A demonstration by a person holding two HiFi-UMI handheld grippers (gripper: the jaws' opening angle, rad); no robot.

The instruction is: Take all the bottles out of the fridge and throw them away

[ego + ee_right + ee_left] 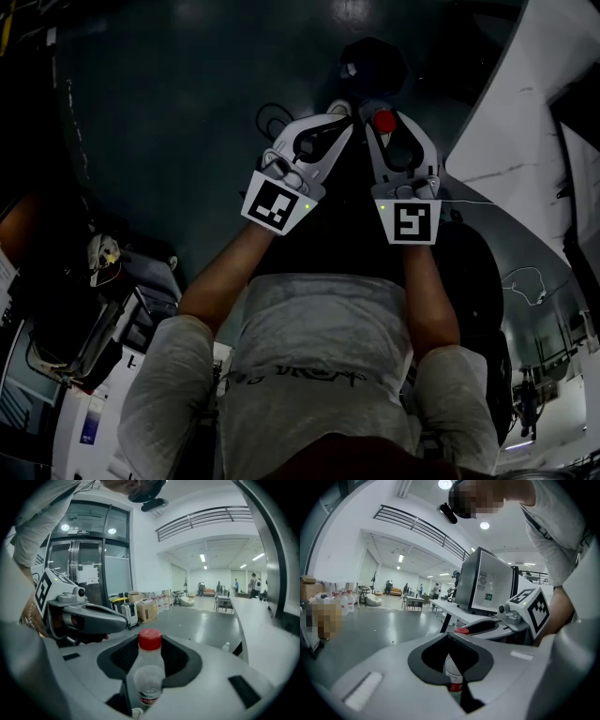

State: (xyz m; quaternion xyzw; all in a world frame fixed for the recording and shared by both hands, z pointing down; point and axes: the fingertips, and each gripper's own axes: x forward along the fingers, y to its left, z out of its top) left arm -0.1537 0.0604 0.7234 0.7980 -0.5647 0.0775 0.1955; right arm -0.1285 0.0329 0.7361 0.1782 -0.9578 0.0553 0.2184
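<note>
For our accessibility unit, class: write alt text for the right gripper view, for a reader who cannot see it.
A clear, red-capped bottle is clamped in the right hand-held gripper, seen along its jaws. The left hand-held gripper is close at the left; behind lie a grey floor and boxes.

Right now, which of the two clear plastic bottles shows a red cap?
The clear plastic bottle in the right gripper; the left gripper's shows none.

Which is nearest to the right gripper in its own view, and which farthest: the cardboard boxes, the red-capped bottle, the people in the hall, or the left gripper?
1. Red-capped bottle, held between the jaws.
2. Left gripper, just alongside at the left.
3. Cardboard boxes, against the left wall, across the floor.
4. People, at the hall's far end.
</note>
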